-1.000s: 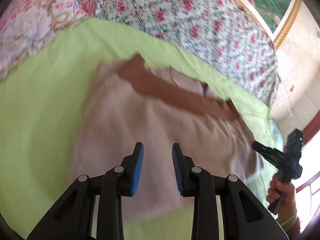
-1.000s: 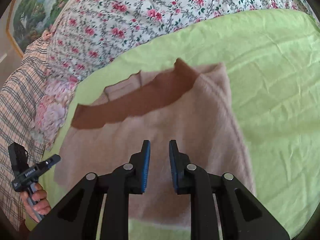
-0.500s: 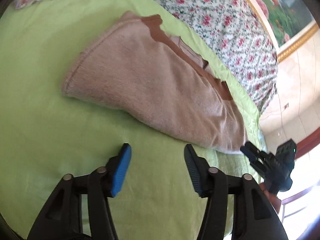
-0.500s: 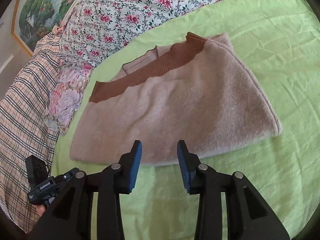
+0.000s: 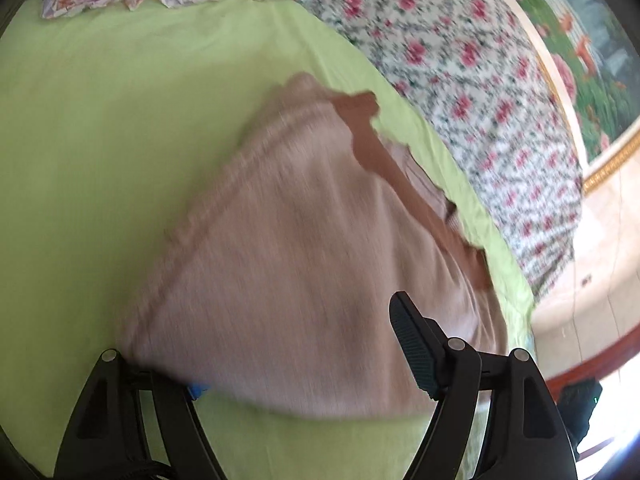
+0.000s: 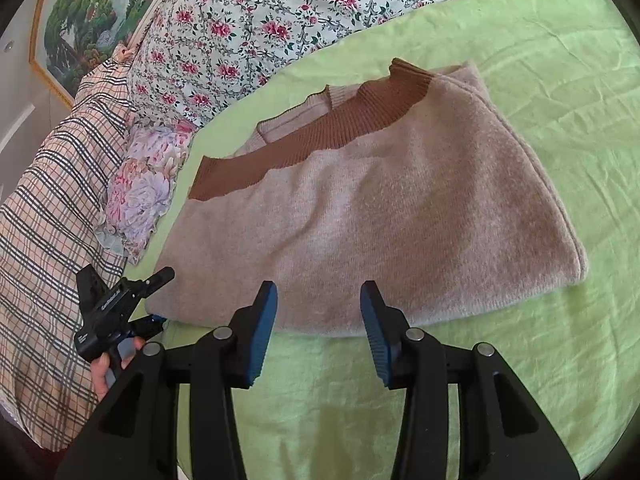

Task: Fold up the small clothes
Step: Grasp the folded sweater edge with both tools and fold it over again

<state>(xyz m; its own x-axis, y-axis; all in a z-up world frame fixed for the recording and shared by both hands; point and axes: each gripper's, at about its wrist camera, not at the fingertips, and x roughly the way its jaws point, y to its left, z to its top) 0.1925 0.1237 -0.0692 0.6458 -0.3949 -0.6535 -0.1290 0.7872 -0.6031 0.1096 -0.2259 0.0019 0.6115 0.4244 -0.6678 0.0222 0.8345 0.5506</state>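
A beige knit sweater (image 6: 400, 216) with a brown ribbed band (image 6: 320, 140) lies folded on the green sheet (image 6: 560, 100). My right gripper (image 6: 318, 320) is open and empty, just in front of the sweater's near edge. My left gripper (image 5: 300, 360) is open wide at the sweater's near corner; the sweater (image 5: 300, 260) lies over its left finger and hides the pad. It also shows in the right wrist view (image 6: 152, 300), with its jaws around the sweater's left corner.
A floral quilt (image 6: 280, 20) lies behind the sheet. A plaid blanket (image 6: 48, 200) and a frilled floral pillow (image 6: 140, 192) lie at the left. A framed painting (image 6: 88, 12) hangs on the wall.
Both grippers opened wider. The left gripper moved forward from the bare sheet onto the sweater's corner. The right gripper moved slightly closer to the sweater's near edge.
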